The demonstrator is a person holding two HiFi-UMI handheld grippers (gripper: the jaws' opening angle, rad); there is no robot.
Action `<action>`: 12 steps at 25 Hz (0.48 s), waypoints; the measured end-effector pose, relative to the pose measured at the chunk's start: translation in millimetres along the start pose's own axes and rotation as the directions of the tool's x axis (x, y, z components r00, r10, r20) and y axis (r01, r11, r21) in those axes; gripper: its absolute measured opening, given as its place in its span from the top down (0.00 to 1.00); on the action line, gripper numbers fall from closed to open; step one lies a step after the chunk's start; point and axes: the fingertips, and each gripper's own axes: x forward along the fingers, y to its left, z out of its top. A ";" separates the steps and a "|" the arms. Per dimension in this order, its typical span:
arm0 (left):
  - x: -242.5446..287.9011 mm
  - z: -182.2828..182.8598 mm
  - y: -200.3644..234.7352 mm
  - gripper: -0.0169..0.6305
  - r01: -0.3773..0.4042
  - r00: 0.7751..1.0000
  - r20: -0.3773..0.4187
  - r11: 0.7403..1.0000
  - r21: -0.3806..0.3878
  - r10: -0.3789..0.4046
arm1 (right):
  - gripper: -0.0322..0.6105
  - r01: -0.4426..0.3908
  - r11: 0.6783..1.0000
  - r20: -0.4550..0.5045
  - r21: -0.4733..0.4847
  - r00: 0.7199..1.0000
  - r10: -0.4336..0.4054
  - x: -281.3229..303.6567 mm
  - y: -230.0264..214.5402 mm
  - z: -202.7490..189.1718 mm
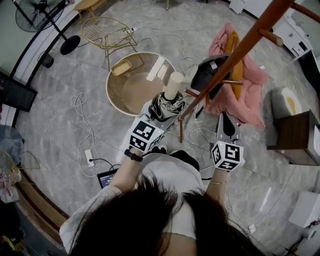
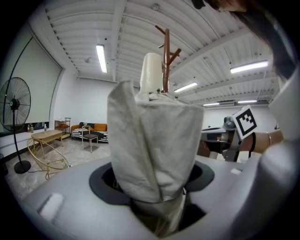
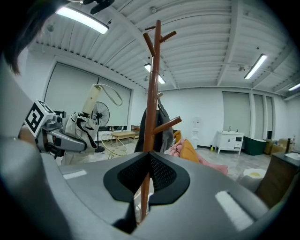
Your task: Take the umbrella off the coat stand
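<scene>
**Asker:** How do your two grippers stand?

**Me:** My left gripper (image 2: 154, 187) is clamped round the folded umbrella (image 2: 152, 145). Its grey fabric is bunched between the jaws and its cream handle (image 2: 151, 75) points up. My right gripper (image 3: 149, 159) holds nothing. Its jaws meet at the tips, and a slit lower down shows the coat stand (image 3: 152, 93) beyond.

**Asker:** Where is the umbrella?

**Me:** Just left of the coat stand, beside the pole but apart from it. Its wrist cord (image 3: 112, 93) arcs free in the air.

**Asker:** How much room is there around it?

**Me:** Left of the coat stand, past the umbrella, the rim of a round glass table (image 1: 107, 86) is near. A wire chair (image 1: 107, 31) and a standing fan (image 1: 42, 12) are well beyond that. Right of the coat stand a pink cloth heap (image 1: 247, 97) lies by its foot, with a dark wooden cabinet (image 1: 295, 137) further right. White cables (image 1: 82, 115) trail over the floor on the left side. The stand's pegs jut toward the umbrella.

**Asker:** What can't you make out?

**Me:** Something dark (image 1: 212, 75) hangs from a peg, and I cannot tell whether it is a garment or a bag. The stand's top runs out of the head view. My hair covers the floor nearest me. In the left gripper view the umbrella hides the jaw pads and the stand's lower pole.
</scene>
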 end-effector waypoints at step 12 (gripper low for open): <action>4.7 8.3 8.4 0.45 0.029 1.000 0.001 0.999 0.021 -0.029 | 0.95 -0.011 1.000 0.016 -0.008 1.000 0.011 5.4 8.5 5.2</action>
